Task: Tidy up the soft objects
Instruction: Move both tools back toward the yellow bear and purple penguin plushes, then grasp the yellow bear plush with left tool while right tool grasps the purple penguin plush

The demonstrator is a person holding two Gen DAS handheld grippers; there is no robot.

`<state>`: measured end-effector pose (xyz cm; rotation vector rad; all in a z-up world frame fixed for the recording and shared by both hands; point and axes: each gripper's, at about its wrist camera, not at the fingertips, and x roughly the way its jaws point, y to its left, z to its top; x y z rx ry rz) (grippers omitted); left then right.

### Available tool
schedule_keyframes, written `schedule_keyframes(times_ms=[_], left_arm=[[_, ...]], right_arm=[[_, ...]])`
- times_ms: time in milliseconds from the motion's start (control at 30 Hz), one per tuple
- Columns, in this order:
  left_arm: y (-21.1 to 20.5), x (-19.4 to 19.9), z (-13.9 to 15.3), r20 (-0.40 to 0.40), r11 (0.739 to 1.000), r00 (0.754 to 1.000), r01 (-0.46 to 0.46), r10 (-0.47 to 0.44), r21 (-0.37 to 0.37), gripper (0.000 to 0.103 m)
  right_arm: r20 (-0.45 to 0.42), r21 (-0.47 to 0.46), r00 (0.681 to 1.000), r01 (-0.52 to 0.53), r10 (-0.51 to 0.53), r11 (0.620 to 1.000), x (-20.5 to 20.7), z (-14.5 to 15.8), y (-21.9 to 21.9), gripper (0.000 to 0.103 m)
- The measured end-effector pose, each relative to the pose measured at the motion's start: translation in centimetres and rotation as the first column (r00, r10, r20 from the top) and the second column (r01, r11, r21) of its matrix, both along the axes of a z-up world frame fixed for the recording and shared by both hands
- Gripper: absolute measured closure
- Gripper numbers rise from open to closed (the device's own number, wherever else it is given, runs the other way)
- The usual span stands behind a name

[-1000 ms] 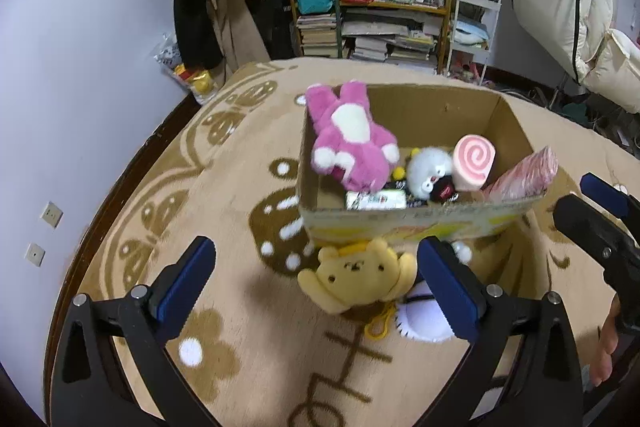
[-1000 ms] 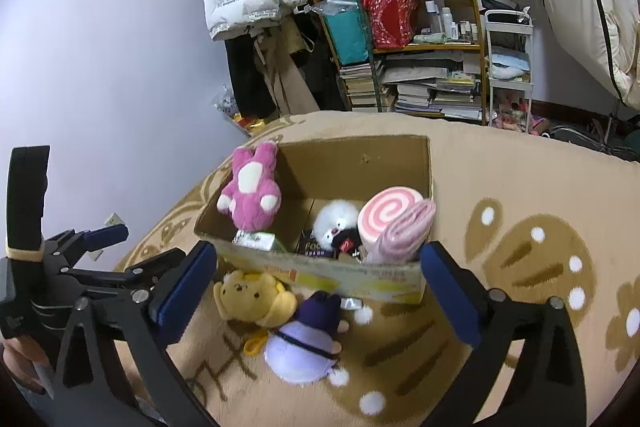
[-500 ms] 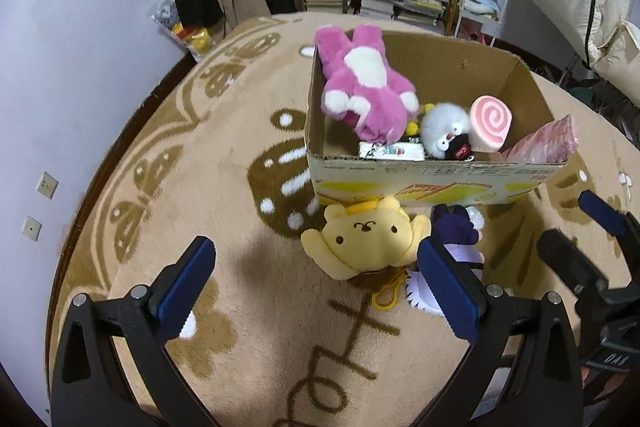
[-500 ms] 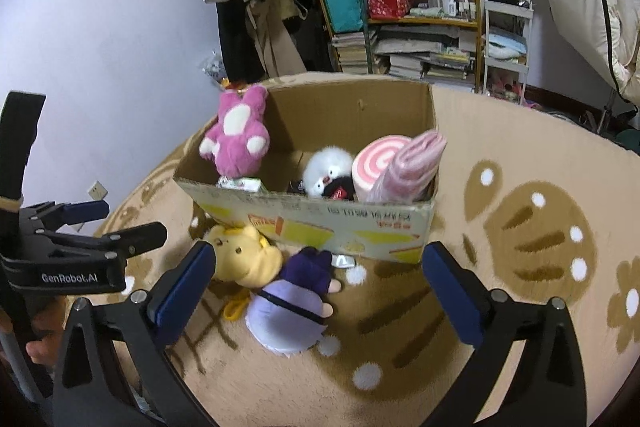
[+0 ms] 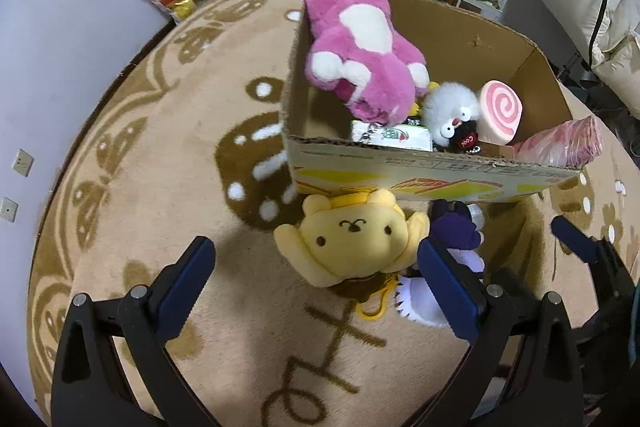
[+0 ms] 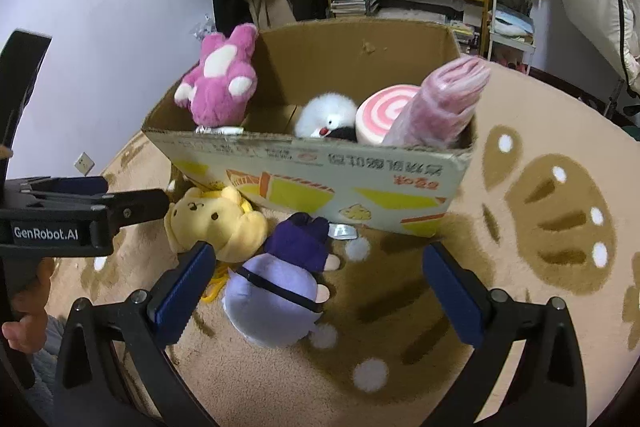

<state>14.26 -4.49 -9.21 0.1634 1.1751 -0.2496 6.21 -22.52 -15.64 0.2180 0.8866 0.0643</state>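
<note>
Left hand-held gripper (image 5: 316, 279) wide apart over yellow bear plush (image 5: 352, 239), face-up.

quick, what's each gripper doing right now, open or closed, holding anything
Left gripper: open, holding nothing, above the yellow bear plush.
Right gripper: open, holding nothing, above the purple plush.

purple plush (image 5: 456, 239): half behind left tool (image 5: 320, 279) | box (image 6: 320, 183) hides the toys' lower parts
</note>
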Motion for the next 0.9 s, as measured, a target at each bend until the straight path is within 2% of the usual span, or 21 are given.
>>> schedule_keyframes(times_ms=[133,667,900], left_arm=[[-0.7,0.6,-0.8,-0.015,1.0,1.0,-0.001,0.002,0.025,0.003],[-2.5,2.9,-4.9,-0.114,1.0,0.993,0.029,-0.028,0.004,0.003],[-3.4,3.1,-6.5,-0.137,0.999,0.99,0.042,-0.037,0.028,0.003]], right_arm=[[-0.013,-0.02,1.0,-0.016,0.016,1.0,0.6,-0.6,0.5,0.0],[-0.089,0.011,0.995,-0.052,0.053,0.999,2.7,-3.6,2.3,0.0],[-0.125,0.026,0.99,-0.055,0.058,0.998,3.7,-5.0,2.4,0.0]])
